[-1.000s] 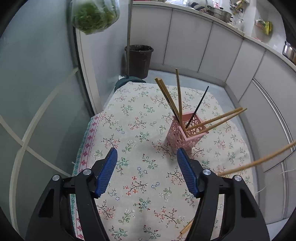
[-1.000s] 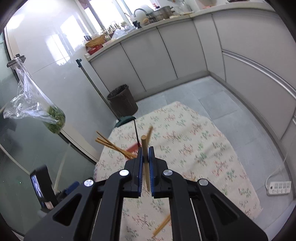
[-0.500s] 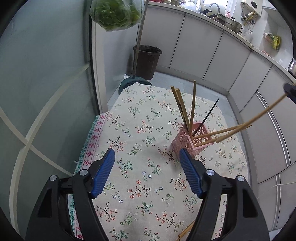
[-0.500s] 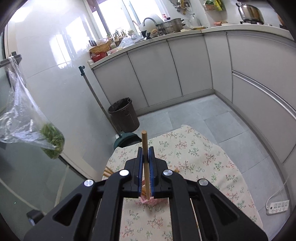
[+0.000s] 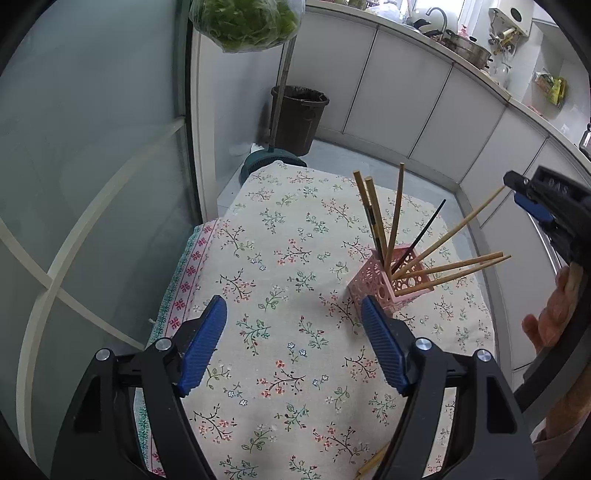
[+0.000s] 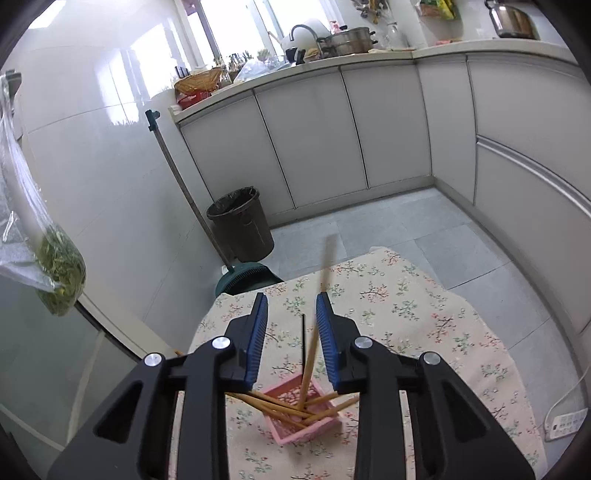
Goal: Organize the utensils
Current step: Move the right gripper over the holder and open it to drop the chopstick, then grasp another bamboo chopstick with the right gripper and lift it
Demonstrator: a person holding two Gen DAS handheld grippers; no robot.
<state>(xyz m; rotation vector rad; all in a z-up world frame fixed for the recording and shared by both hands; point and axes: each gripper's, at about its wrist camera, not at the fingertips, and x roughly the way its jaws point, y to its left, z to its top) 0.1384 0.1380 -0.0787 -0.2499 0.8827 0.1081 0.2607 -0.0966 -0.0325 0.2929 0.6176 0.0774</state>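
Note:
A pink perforated holder (image 5: 391, 282) (image 6: 306, 417) stands on the floral tablecloth (image 5: 288, 258) and holds several wooden chopsticks (image 5: 395, 218) and one black one (image 5: 421, 234). My right gripper (image 6: 291, 319) is open above the holder; a wooden chopstick (image 6: 314, 339) leans loose between its pads, its lower end in the holder. In the left wrist view the right gripper (image 5: 532, 199) sits at that chopstick's top end. My left gripper (image 5: 291, 347) is open and empty over the cloth, near side of the holder. Another wooden chopstick (image 5: 373, 461) lies at the cloth's near edge.
A dark bin (image 5: 299, 118) and a mop pole (image 6: 188, 192) with a green base (image 6: 247, 280) stand beyond the table. A bag of greens (image 5: 243, 22) hangs by the glass wall on the left. Grey cabinets (image 6: 351, 133) run behind. A power strip (image 6: 565, 424) lies on the floor.
My right gripper has opened and let go of the wooden chopstick, which now stands in the holder. The left gripper drew back and rose slightly, staying open.

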